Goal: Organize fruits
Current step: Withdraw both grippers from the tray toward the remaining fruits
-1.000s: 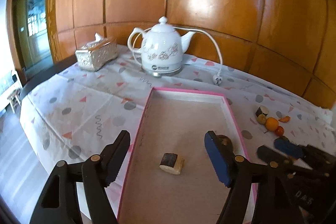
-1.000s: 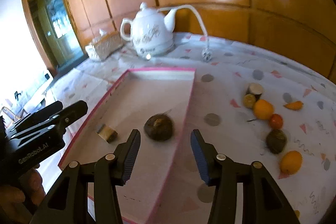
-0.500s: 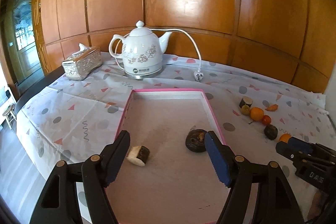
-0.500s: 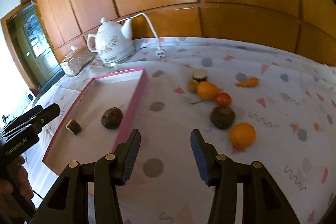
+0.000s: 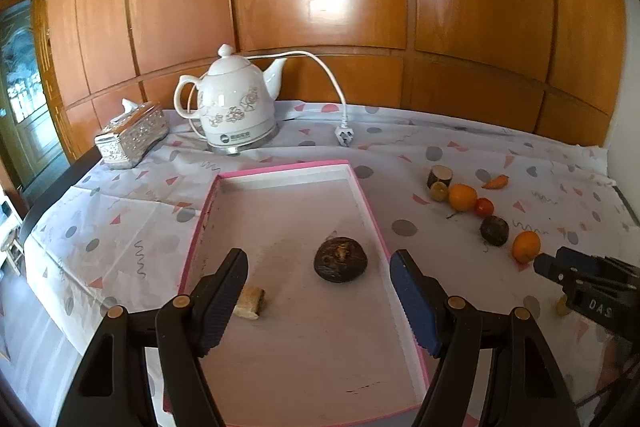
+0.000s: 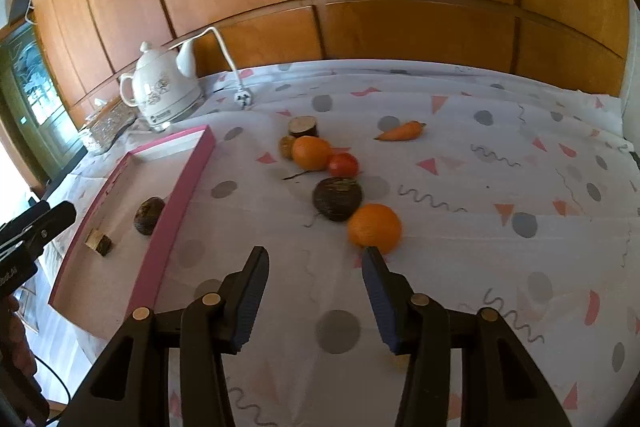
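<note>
Right gripper swings off the tray toward the loose fruit

The right gripper, jaws wide apart and holding nothing, has left the pink tray, where a second ago it stood over the dark round fruit, and now hangs above the tablecloth just short of the near orange. That fruit stays in the tray beside a small cut brown piece, so one delivery looks finished and the next pick is starting. Still outside, near the cloth's right side, lie a second dark fruit, a tomato, another orange, a small greenish fruit, a cut stub and a carrot-like piece. The left gripper hovers over the tray's near end, equally wide and empty, and has drawn back slightly.
</note>
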Demonstrator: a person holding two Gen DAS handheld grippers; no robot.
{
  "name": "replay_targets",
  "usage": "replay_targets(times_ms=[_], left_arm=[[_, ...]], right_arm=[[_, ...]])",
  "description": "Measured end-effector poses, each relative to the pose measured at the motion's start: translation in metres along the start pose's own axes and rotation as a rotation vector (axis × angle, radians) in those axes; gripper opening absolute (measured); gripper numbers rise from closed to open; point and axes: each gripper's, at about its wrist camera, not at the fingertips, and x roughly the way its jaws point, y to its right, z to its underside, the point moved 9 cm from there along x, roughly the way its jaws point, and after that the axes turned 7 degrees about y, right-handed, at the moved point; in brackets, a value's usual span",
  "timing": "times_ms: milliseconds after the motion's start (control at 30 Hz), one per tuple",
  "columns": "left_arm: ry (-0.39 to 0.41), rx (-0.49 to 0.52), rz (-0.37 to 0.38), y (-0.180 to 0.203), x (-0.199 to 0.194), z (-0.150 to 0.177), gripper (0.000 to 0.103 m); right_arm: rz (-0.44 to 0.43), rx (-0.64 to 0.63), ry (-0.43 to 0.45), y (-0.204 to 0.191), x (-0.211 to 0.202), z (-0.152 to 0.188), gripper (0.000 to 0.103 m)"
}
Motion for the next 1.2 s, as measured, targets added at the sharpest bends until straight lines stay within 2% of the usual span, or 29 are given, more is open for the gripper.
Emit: replay_targets(times_ms=[400,733,1133,1200], left_arm=[[-0.03,0.048,0.031,0.02,0.006,0.005,0.074],[-0.076,0.086,0.125,0.051,0.021,0.01,0.074],[-0.14,0.079,0.214,0.085,0.04,0.013,0.074],[-0.149,0.08,0.231,0.091,0.043,0.013,0.074]], right_arm=[[0.027,0.032,-0.024,0.025,0.005,0.007,0.049],[0.034,0.063,-0.066,0.042,0.018,0.015,0.051],[0.046,-0.012,-0.093,0.04,0.054,0.002,0.051],[0.048,-0.022,-0.089,0.039,0.058,0.002,0.039]])
